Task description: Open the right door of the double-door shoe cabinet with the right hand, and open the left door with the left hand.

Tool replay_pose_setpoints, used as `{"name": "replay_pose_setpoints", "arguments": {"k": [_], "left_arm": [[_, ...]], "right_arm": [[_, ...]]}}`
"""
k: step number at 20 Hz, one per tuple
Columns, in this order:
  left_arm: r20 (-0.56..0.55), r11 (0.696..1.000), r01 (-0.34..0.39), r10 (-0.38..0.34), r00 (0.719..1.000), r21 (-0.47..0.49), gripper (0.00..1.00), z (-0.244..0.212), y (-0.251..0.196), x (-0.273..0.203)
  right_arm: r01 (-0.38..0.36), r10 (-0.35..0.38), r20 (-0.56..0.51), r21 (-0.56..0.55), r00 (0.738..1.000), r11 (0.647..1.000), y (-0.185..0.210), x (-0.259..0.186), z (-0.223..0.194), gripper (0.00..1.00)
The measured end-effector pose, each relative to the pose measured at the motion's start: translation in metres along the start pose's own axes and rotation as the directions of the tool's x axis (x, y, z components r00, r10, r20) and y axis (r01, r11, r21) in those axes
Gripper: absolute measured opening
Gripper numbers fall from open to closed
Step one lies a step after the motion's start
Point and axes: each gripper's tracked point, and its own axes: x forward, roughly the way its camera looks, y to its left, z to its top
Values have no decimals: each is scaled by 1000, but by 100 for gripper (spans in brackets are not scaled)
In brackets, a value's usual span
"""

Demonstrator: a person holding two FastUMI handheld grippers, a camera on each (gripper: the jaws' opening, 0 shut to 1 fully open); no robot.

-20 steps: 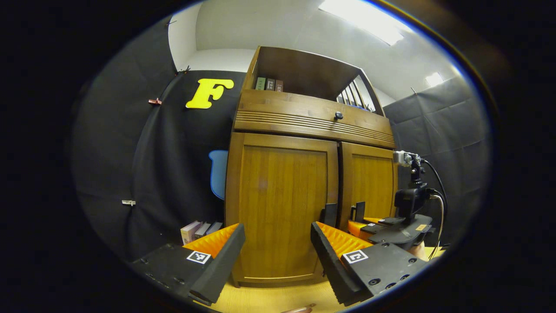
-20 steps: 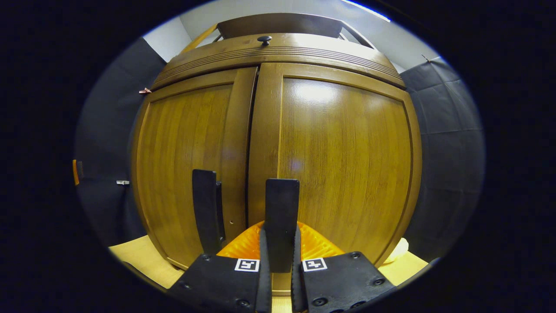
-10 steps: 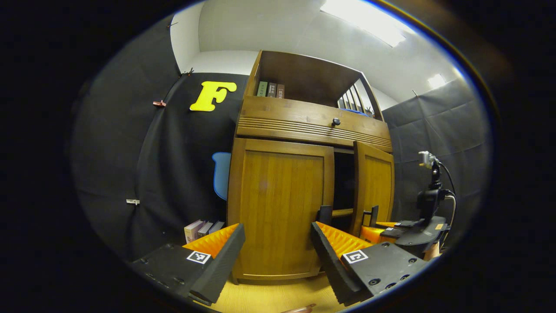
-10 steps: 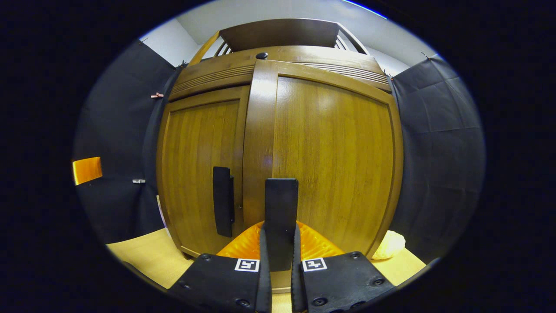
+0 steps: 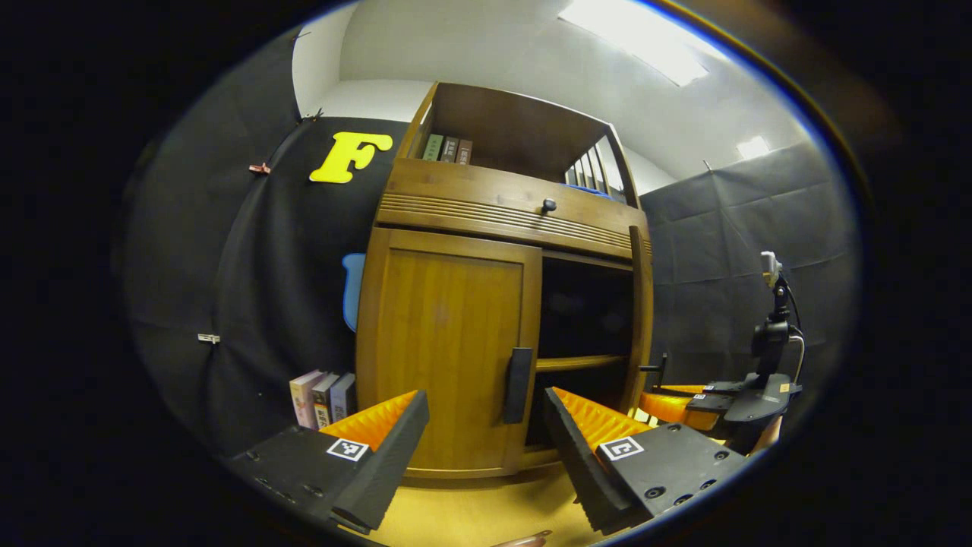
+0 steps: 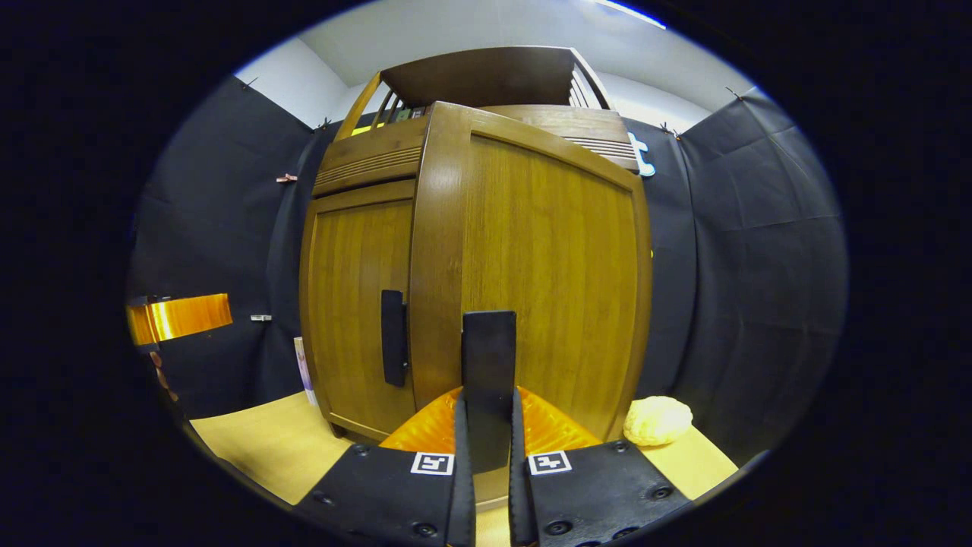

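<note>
Right gripper view: the right gripper [image 6: 486, 425] has its fingers clamped on the handle [image 6: 488, 380] of the right door [image 6: 547, 273], swung out. The left gripper [image 5: 486, 441], fingers spread, faces the closed left door [image 5: 448, 349], short of it.

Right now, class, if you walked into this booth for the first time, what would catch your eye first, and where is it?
The tall wooden shoe cabinet fills the middle, its right door swung wide open on a dark inside with a shelf. The right hand-held gripper is clamped on that door's handle. The left door is shut, with the open left hand-held gripper facing it.
</note>
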Motion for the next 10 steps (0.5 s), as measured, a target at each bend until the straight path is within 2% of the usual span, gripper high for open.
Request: {"name": "replay_pose_setpoints", "arguments": {"k": [5, 6, 7, 10], "left_arm": [[-9, 999, 27, -28, 1000, -23, 92, -11, -19, 3], [-16, 999, 30, -31, 999, -31, 92, -15, -22, 5], [-22, 999, 35, -36, 999, -39, 94, -17, -25, 6], [-32, 997, 52, -54, 998, -50, 94, -22, -39, 11]], "right_arm": [[11, -11, 0, 12, 1000, 1000, -24, -27, 1, 20], [12, -12, -1, 17, 1000, 1000, -28, -31, 2, 16], [17, -17, 0, 17, 1000, 1000, -33, -35, 2, 20], [38, -38, 2, 15, 999, 999, -49, -49, 5, 20]]}}
